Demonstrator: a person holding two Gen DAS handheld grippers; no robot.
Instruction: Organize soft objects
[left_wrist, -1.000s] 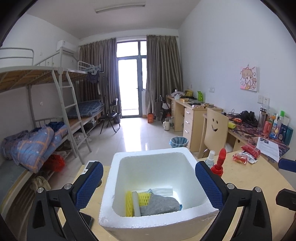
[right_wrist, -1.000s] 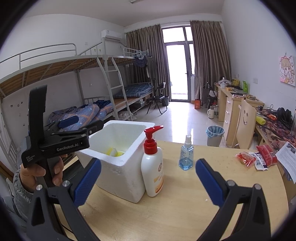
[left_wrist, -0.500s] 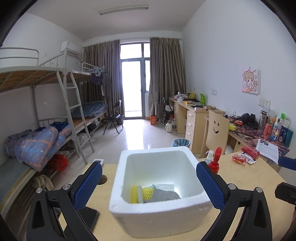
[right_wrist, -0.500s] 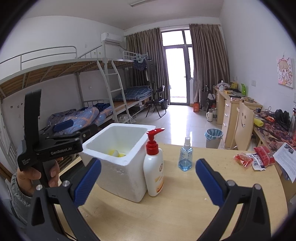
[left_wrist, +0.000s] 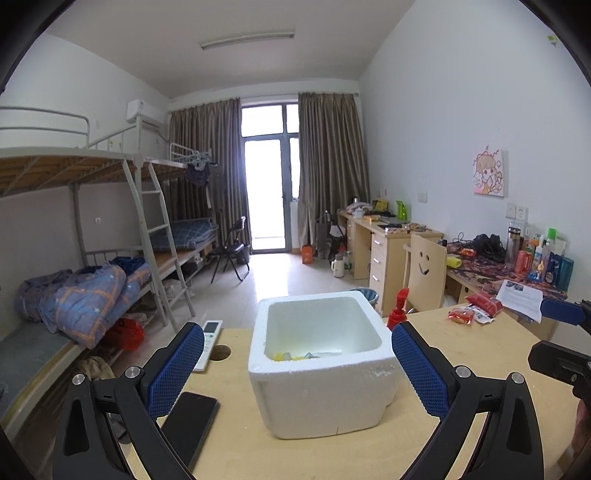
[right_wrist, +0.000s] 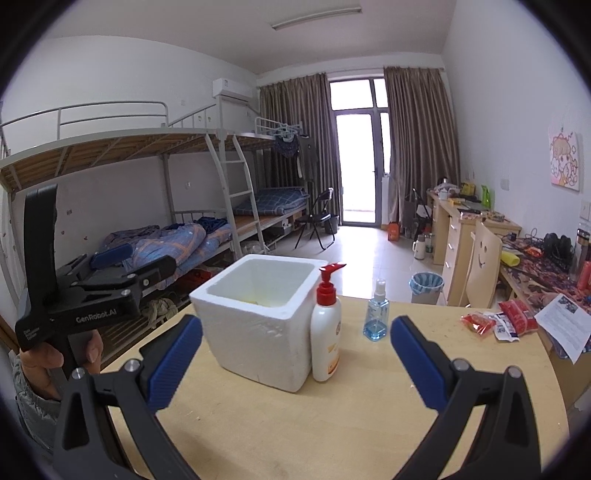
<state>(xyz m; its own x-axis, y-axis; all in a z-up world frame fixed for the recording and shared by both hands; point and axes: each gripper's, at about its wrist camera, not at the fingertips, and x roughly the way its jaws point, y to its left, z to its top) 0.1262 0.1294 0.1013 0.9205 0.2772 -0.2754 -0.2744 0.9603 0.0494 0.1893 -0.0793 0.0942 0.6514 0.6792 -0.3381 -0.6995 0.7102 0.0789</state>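
The left gripper (left_wrist: 297, 365) holds its jaws spread wide and empty, and the white square foam box (left_wrist: 321, 373) stands straight ahead between them on the pale wooden surface (left_wrist: 332, 454), its open mouth facing up. Low inside it, just past the near wall, lie the yellow and pale soft objects (left_wrist: 295, 355), mostly hidden by the rim. The right gripper (right_wrist: 295, 360), jaws equally wide and empty, sits farther back, with the box ahead and slightly left and a white pump bottle with a red top (right_wrist: 327, 325) touching the box's right wall. The left jaws are judged nearer, levelled rather than tipped down.
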